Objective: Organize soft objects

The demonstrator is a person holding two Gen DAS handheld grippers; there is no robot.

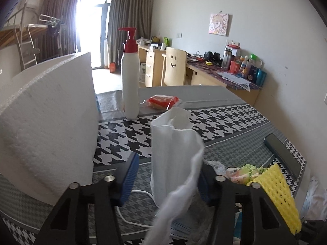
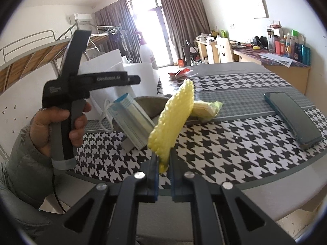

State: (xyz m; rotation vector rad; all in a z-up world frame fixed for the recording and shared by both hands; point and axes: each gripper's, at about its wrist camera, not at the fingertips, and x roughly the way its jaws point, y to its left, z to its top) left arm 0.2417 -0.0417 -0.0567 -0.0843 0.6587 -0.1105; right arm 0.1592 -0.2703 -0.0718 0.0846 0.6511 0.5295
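The right gripper (image 2: 163, 168) has its jaws clamped on the lower edge of a yellow sponge cloth (image 2: 173, 118), which stands up above the houndstooth worktop (image 2: 235, 153). The left gripper (image 1: 167, 175) has jaws apart around a white face mask (image 1: 173, 149) that rises between them; whether the pads press on it cannot be told. Around lie a white foam box (image 1: 47, 122), a pump bottle (image 1: 130, 81), a red packet (image 1: 163, 101) and a dark phone (image 2: 292, 116).

Black grippers (image 2: 163, 175) — blue pads (image 1: 130, 177), silver screws (image 2: 139, 175) — grey padded sleeve (image 2: 22, 163), white "GenRobot.AI" lettering.
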